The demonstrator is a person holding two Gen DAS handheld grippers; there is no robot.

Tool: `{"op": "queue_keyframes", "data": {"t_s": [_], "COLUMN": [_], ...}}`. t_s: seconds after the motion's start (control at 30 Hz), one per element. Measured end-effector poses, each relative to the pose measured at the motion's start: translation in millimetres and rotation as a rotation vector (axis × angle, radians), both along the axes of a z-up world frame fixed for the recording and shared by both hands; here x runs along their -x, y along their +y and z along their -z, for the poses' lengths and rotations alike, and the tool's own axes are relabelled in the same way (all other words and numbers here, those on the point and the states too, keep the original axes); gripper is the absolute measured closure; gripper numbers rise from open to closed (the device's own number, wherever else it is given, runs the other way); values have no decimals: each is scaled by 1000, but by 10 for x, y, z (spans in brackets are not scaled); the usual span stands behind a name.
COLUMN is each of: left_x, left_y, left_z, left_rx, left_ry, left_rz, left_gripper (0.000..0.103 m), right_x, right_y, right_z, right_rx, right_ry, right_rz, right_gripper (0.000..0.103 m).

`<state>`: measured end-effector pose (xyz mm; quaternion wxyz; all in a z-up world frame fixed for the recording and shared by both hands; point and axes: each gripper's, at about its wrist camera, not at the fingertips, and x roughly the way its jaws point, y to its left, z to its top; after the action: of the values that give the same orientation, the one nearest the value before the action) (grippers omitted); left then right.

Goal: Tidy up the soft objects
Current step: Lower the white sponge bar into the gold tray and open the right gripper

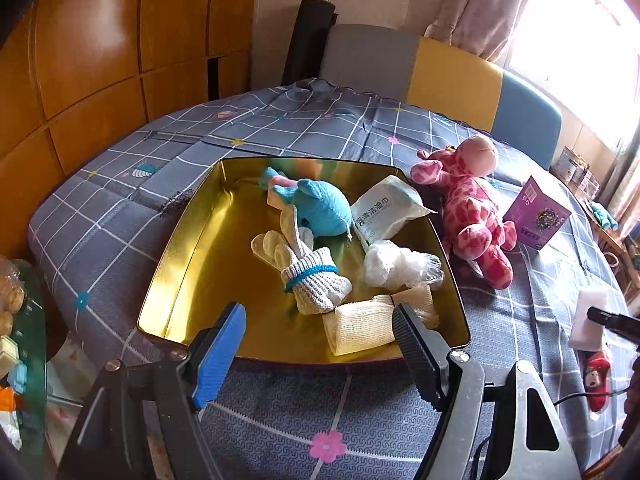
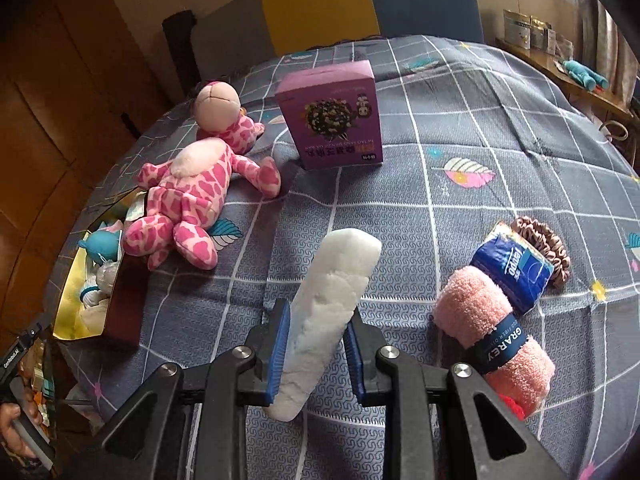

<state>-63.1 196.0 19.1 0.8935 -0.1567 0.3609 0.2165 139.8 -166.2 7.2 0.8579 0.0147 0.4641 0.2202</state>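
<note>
Right tongs (image 2: 316, 344) clamp one white sponge (image 2: 332, 300).

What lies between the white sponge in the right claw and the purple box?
Only bare checked cloth, seen in the right wrist view, between the sponge and the box.

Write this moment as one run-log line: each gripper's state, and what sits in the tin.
left gripper: open, empty | right gripper: shut on white sponge | gold tin: blue plush, knit glove, wipes pack
</note>
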Motion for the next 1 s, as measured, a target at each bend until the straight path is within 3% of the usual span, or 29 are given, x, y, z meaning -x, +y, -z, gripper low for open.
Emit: {"op": "queue_keyframes", "data": {"t_s": [0.23,0.67,1.0], "left_x": [30,134,216], "left_y": [11,145,206], "left_z": [33,122,151], "left_rx": [0,16,31], "left_ry": [2,16,10], "left_rz": [1,-29,-36], "left_gripper": [27,27,27], "right_x": [142,468,591], "right_y": [371,1429,2032], "right_z": [-212,-93,-106], "right_rx": [-107,-188,-238], "right_ry": [9,97,115], "right_rz": [-120,-357,-440], "right_gripper": [78,78,78]}}
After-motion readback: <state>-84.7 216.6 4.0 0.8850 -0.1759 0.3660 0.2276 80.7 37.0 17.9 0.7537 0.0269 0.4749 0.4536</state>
